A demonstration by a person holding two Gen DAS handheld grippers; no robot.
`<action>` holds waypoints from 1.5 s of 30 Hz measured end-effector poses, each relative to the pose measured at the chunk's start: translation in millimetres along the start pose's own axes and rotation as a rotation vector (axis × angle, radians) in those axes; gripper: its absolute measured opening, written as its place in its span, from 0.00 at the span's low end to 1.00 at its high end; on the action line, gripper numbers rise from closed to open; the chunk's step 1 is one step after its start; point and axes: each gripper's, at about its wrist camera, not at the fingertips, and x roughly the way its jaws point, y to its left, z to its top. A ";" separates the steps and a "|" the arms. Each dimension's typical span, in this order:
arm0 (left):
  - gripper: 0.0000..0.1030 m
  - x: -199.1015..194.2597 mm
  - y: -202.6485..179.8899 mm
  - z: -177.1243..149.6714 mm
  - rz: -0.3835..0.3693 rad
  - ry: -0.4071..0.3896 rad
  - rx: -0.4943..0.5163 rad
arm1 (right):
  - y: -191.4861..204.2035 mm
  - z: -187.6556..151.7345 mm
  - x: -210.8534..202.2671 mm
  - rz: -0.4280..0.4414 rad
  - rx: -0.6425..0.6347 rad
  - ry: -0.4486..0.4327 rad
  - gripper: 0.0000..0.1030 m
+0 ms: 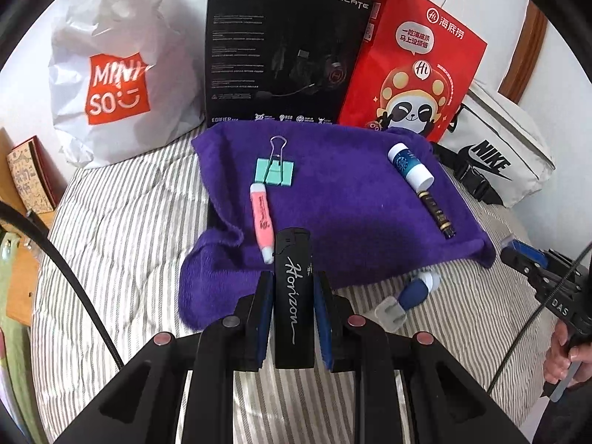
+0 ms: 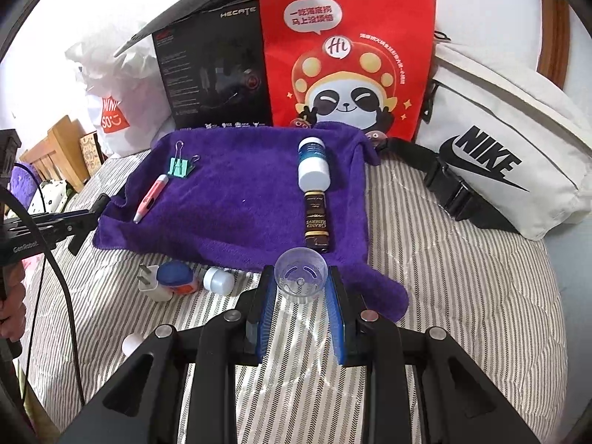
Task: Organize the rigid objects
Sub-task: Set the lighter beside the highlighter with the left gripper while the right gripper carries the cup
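Nearest: left tongs (image 1: 292, 288) pinching a black lighter (image 1: 293, 296) upright, above the purple towel's (image 1: 351, 199) near edge. Right tongs (image 2: 300, 285) pinching a clear plastic cup (image 2: 300, 274) over the towel's front corner. Both probably light and stiff; lighter slick, best gripped on flat sides; cup likely crushable, gentle squeeze at the wall. Striped bed (image 2: 444, 277) soft underneath. Towel middle bare between pink marker (image 1: 262, 222), green clip (image 1: 275, 171), glue stick (image 1: 410, 165) and brown tube (image 1: 437, 214); bags crowding the far edge.
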 end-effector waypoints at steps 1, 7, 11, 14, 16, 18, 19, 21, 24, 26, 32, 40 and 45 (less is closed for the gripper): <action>0.20 3.3 0.0 2.8 -0.003 0.002 0.000 | -1.3 0.0 -0.1 -0.001 0.006 0.001 0.26; 0.20 23.8 1.3 21.0 -0.023 0.017 -0.006 | -6.5 -4.4 7.0 -0.005 0.043 0.018 0.26; 0.20 40.4 0.2 31.8 -0.023 0.027 0.000 | -8.2 -5.3 9.4 0.000 0.064 0.024 0.26; 0.20 54.9 1.6 37.3 -0.027 0.039 -0.010 | -8.6 -5.0 10.3 0.002 0.065 0.031 0.26; 0.20 61.7 0.6 39.3 -0.029 0.039 -0.010 | -8.6 -4.2 11.6 0.001 0.061 0.035 0.26; 0.20 69.2 -1.6 41.6 -0.032 0.043 -0.007 | -8.9 -3.1 13.0 0.002 0.059 0.039 0.26; 0.20 74.3 -2.8 43.2 -0.029 0.045 -0.008 | -9.0 -2.4 14.1 0.002 0.058 0.041 0.26; 0.20 81.1 -3.8 45.3 -0.020 0.050 -0.003 | -9.7 -1.1 16.0 -0.001 0.057 0.045 0.26; 0.20 93.7 -4.9 48.3 0.013 0.062 0.006 | -11.2 -0.7 18.5 -0.001 0.056 0.050 0.26; 0.20 100.8 -4.0 49.3 0.022 0.074 0.007 | -12.0 -0.9 19.3 -0.002 0.058 0.052 0.26; 0.20 107.2 -6.3 47.8 0.049 0.079 0.037 | -10.7 -1.4 23.7 -0.001 0.054 0.061 0.26; 0.29 109.9 -12.2 48.0 0.054 0.084 0.088 | -5.5 -1.0 23.4 0.014 0.039 0.057 0.26; 0.32 104.3 -16.5 43.2 0.055 0.095 0.097 | -4.0 -3.1 20.6 0.016 0.036 0.049 0.26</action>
